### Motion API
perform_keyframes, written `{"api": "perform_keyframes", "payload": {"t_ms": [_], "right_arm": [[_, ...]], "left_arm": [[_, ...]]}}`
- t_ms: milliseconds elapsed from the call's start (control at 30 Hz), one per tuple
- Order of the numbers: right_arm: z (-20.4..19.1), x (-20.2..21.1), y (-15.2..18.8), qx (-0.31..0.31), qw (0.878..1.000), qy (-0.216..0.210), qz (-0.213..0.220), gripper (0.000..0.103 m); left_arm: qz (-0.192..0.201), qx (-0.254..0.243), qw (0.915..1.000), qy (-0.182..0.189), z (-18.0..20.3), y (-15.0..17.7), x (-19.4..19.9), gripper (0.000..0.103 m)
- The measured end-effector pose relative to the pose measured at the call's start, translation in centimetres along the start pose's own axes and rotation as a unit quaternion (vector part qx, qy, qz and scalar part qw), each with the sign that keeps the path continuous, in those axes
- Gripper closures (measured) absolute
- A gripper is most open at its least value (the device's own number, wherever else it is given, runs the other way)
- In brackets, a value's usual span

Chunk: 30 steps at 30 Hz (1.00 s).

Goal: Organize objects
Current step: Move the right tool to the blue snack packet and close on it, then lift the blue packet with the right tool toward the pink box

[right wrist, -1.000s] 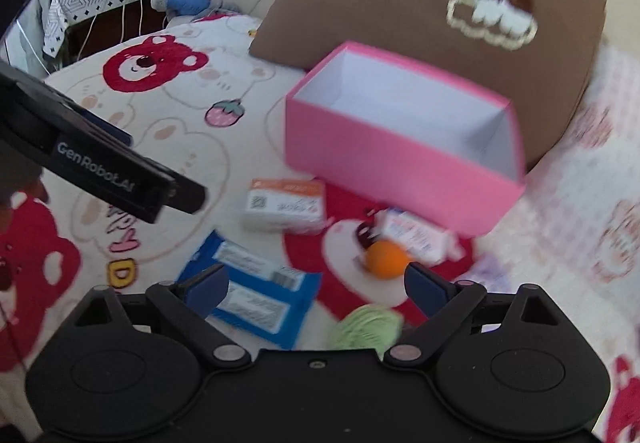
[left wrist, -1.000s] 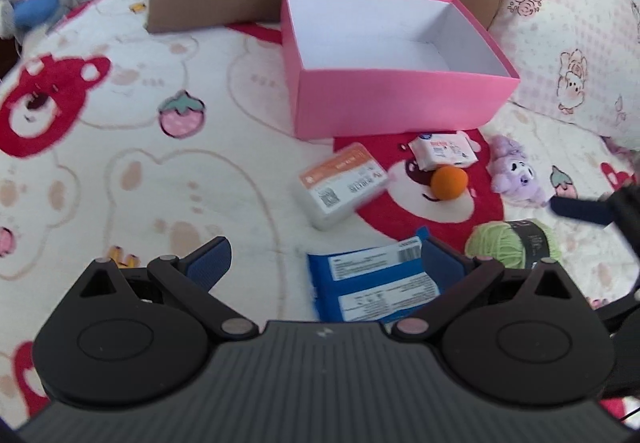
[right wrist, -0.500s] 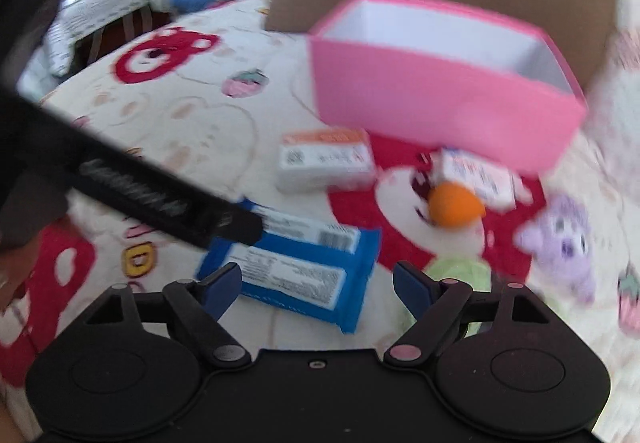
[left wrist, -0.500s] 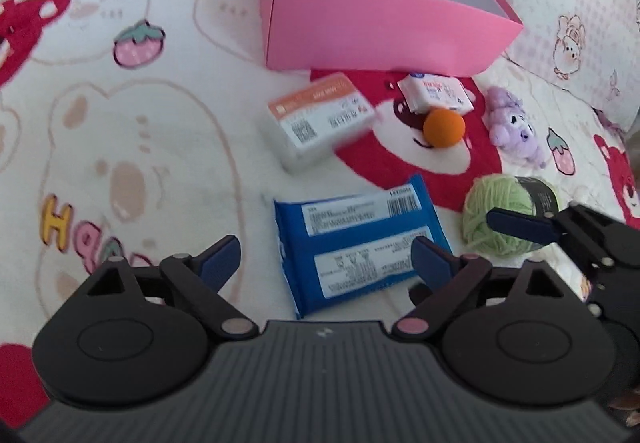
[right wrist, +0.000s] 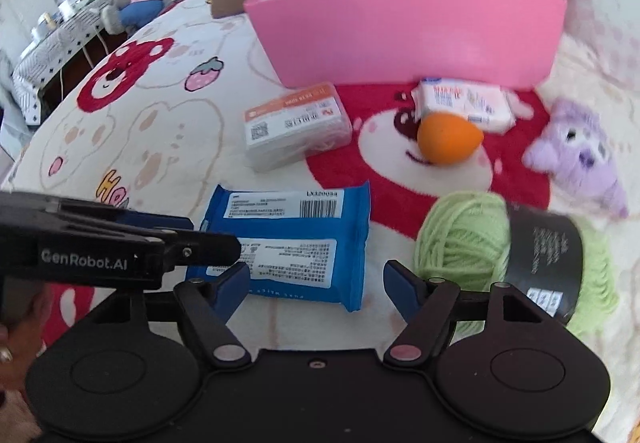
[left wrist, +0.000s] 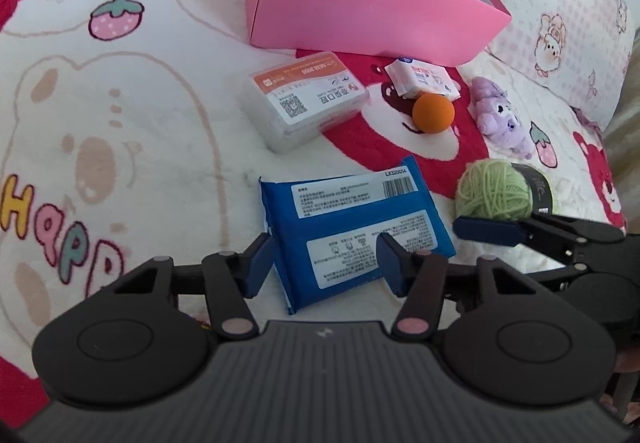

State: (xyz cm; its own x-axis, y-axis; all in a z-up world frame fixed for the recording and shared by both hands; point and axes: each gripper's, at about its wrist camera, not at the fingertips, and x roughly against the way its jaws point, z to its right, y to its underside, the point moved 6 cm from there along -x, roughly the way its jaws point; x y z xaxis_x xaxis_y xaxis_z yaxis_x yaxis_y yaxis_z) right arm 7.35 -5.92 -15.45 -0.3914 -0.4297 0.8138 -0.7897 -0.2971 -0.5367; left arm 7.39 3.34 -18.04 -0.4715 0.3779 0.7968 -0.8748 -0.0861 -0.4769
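The left claw (left wrist: 324,263), its jaws just closing around the blue packet (left wrist: 352,227) (pads not visibly pressing yet), must pinch, then lift toward the pink box (left wrist: 372,15).

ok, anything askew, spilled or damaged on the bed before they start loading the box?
Nothing spilled or damaged. The pink box stands upright and looks empty. Slightly askew: the orange ball leans against the small white packet, and the blue pack lies skewed with the left gripper straddling its near corner.
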Motion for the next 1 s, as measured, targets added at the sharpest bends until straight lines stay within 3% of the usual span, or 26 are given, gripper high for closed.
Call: {"api": "perform_keyframes", "payload": {"t_ms": [167, 233, 367, 533, 667, 800, 867, 1000], "right_arm": [[-0.3, -0.5, 0.0, 0.011, 1.0, 0.009, 0.0, 0.029], [-0.1, -0.7, -0.1, 0.007, 1.0, 0.013, -0.002, 0.04], [0.4, -1.3, 0.0, -0.015, 1.0, 0.009, -0.012, 0.045], [0.3, -1.5, 0.4, -0.02, 1.0, 0.013, -0.016, 0.06], [0.1, -1.5, 1.0, -0.015, 1.0, 0.023, -0.009, 0.062], [-0.1, -1.1, 1.1, -0.009, 1.0, 0.023, -0.003, 0.061], [0.0, -0.7, 0.9, -0.02, 1.0, 0.006, 0.0, 0.057], [1.0, -0.7, 0.3, -0.071, 0.997, -0.02, 0.002, 0.055]], "left_arm": [[0.001, 0.005, 1.0, -0.002, -1.1, 0.3, -0.9, 0.059], [0.0, 0.012, 0.9999, -0.001, -1.5, 0.4, -1.1, 0.065], [0.008, 0.014, 0.9999, -0.004, -2.0, 0.2, -1.1, 0.07], [0.013, 0.018, 0.9997, 0.009, -2.1, 0.4, -1.2, 0.071], [0.022, -0.004, 0.9993, 0.029, -1.4, 0.9, -1.0, 0.071], [0.018, 0.024, 0.9992, 0.026, -2.0, 0.8, -1.2, 0.073], [0.017, 0.04, 0.9988, 0.023, -2.7, 0.7, -1.2, 0.073], [0.032, 0.015, 0.9994, 0.008, -2.5, 0.5, -1.0, 0.074]]}}
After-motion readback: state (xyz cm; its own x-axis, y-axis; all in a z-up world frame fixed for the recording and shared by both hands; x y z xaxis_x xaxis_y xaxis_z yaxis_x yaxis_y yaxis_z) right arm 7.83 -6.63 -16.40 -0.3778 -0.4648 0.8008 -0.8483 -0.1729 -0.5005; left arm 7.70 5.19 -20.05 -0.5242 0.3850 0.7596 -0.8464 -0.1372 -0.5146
